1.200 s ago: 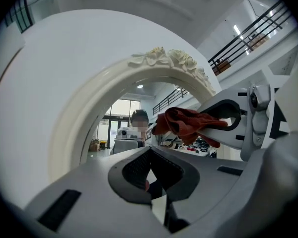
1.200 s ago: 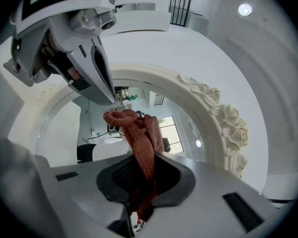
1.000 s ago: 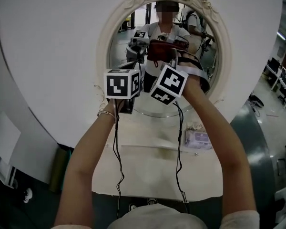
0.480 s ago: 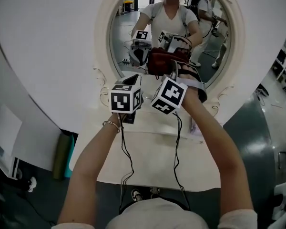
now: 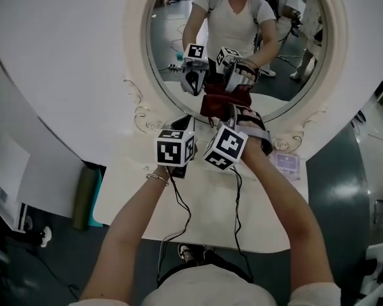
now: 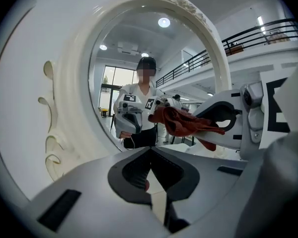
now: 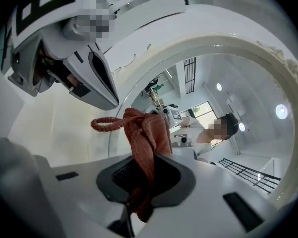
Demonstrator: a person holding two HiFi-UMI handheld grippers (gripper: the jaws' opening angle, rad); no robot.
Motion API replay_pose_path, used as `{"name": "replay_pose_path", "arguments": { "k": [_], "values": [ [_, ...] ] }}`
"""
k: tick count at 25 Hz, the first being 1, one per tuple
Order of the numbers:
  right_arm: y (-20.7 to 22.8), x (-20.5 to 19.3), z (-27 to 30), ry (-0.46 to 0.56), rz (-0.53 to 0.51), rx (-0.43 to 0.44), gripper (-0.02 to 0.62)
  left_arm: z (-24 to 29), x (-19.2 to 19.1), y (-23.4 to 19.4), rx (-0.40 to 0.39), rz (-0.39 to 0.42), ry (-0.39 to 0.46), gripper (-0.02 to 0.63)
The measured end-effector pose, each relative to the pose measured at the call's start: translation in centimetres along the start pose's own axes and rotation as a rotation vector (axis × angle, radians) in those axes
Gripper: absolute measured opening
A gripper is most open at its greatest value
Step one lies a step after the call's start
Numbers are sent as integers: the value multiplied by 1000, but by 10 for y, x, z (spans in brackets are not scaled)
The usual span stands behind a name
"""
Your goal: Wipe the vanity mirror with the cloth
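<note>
Because the cloth [image 7: 145, 133] is pinched only through a bunched middle fold by my right gripper [image 7: 144, 182], whose jaws are clenched on it while a corded loop and loose folds stand out ahead of the tips, the main risk I judge is the fabric dragging out of the grip once it rubs along the glass. It sits just ahead of that gripper, low on the vanity mirror [image 5: 172, 50] and close to the bottom of the ornate frame [image 5: 138, 62]; whether it already touches the glass I cannot say from these angles. If I push in too far, the hard jaw tips rather than the cloth could meet the mirror and mark it. My left gripper [image 6: 150, 182] hangs just beside the right one, jaws closed together on nothing, so a sideways wipe toward it could knock the two together. Behind and below both grippers the cables [image 5: 238, 203] trail over the tabletop [image 5: 204, 218], and a wide sweep could snag them or catch the frame's scrollwork.
</note>
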State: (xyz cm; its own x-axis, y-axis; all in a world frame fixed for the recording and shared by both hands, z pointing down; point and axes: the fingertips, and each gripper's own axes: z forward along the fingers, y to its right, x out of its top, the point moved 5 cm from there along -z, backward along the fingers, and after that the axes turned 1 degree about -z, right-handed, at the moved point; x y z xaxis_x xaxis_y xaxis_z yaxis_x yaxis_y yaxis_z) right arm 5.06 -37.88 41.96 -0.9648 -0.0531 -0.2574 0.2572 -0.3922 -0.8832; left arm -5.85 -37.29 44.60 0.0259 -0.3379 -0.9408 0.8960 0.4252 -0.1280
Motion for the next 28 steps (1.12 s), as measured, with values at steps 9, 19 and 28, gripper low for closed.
{"name": "replay_pose_path", "arguments": {
  "k": [9, 19, 28],
  "values": [
    [-68, -19, 30, -31, 17, 151, 60, 8, -53, 12, -29, 47, -69, 3],
    [-91, -25, 39, -40, 24, 216, 60, 10, -74, 9, -18, 20, -109, 3],
    [-23, -21, 4, 30, 70, 222, 60, 3, 8, 16, -22, 84, 6, 3]
  ]
}}
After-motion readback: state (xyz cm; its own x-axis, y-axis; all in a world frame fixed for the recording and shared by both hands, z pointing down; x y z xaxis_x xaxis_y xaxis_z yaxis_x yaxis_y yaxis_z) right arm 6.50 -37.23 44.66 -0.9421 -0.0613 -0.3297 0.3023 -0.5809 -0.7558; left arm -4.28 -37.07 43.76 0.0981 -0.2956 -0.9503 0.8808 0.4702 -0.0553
